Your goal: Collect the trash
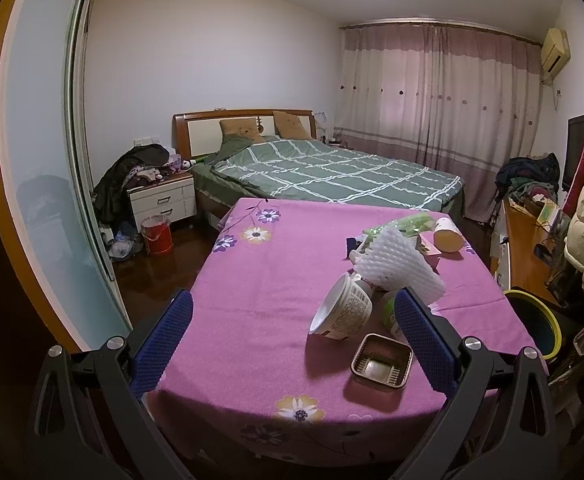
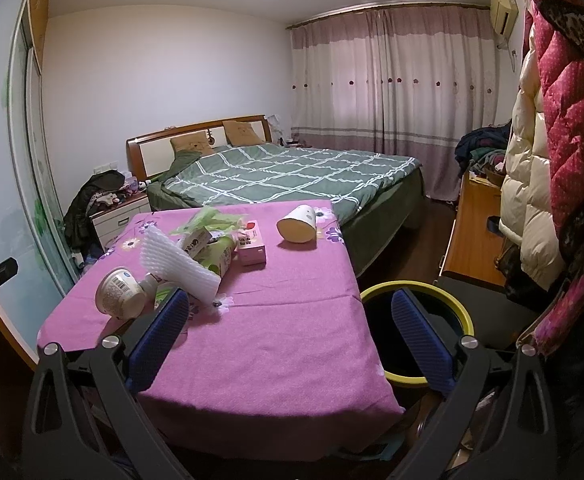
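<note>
Trash lies on the purple flowered tablecloth [image 1: 259, 280] [image 2: 292, 288]: a white tub [image 1: 340, 308] [image 2: 117, 294] on its side, a brown plastic tray [image 1: 382, 360], white foam netting [image 1: 396, 264] [image 2: 175, 264], a tipped paper cup [image 1: 448, 234] [image 2: 298, 224], a pink box [image 2: 251, 244] and green wrapping [image 1: 408, 224] [image 2: 207, 220]. A dark bin with a yellow rim [image 2: 388, 285] [image 1: 554, 320] stands at the table's right side. My left gripper [image 1: 292, 320] is open above the table's near edge, with the tub and tray just inside its right finger. My right gripper [image 2: 289, 320] is open and holds nothing, its right finger over the bin.
A bed with a green checked cover [image 1: 332, 172] stands behind the table. A white nightstand [image 1: 163, 200] piled with clothes and a red bucket [image 1: 156, 236] are at the far left, beside sliding wardrobe doors. A wooden desk [image 2: 476, 232] and hanging coats [image 2: 564, 120] line the right side.
</note>
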Demonstrator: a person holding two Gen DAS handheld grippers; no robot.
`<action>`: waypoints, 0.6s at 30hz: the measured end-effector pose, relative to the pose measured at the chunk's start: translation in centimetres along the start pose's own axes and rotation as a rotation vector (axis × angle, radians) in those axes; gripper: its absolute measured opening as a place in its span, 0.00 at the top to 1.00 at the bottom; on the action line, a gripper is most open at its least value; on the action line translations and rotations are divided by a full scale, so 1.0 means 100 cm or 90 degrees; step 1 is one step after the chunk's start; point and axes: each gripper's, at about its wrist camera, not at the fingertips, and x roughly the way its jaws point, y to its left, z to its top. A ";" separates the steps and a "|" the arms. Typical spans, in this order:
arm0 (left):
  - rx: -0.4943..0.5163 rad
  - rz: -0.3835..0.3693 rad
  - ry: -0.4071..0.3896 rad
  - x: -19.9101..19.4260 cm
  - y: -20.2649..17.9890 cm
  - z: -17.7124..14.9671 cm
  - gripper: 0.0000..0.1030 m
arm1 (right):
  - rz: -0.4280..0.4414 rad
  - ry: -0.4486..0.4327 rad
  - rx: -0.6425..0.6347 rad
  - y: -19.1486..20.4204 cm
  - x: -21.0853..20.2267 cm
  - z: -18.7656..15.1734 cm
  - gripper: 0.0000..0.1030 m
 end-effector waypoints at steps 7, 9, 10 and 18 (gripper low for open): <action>0.002 0.002 0.002 0.003 0.000 -0.002 0.03 | 0.002 0.003 0.000 -0.001 0.001 0.000 0.06; 0.001 0.002 0.003 0.003 0.001 -0.003 0.03 | 0.002 0.003 0.000 0.000 0.002 0.000 0.06; 0.001 0.003 0.004 0.003 0.001 -0.003 0.03 | 0.002 0.003 -0.001 0.000 0.002 0.000 0.06; 0.004 0.003 0.008 0.004 0.000 -0.003 0.03 | 0.001 0.004 -0.001 0.000 0.003 -0.001 0.06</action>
